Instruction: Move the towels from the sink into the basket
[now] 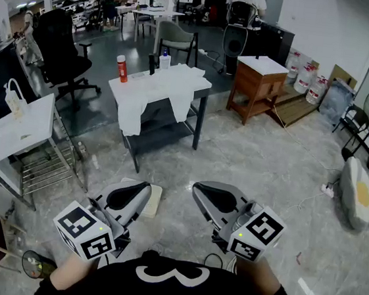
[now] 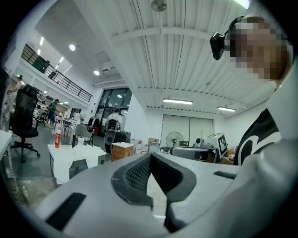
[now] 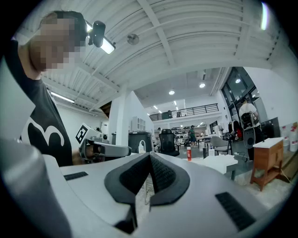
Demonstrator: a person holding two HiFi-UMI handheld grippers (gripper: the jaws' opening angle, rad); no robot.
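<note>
I hold both grippers close in front of my chest, low over the marble floor. My left gripper (image 1: 141,188) is shut with nothing between its jaws, and its tips meet in the left gripper view (image 2: 150,157). My right gripper (image 1: 199,190) is also shut and empty (image 3: 150,157). Each gripper view catches the other gripper beside it. White cloths (image 1: 159,86) lie draped over a small grey table (image 1: 200,92) a few steps ahead, next to a red bottle (image 1: 122,68). No sink or basket shows in any view.
A wire rack (image 1: 47,164) with a white bag (image 1: 18,128) stands at the left, and a black office chair (image 1: 60,43) is behind it. A wooden cabinet (image 1: 261,86) stands right of the table. A flat pale board (image 1: 153,201) lies on the floor by my left gripper. A person (image 1: 246,2) stands far back.
</note>
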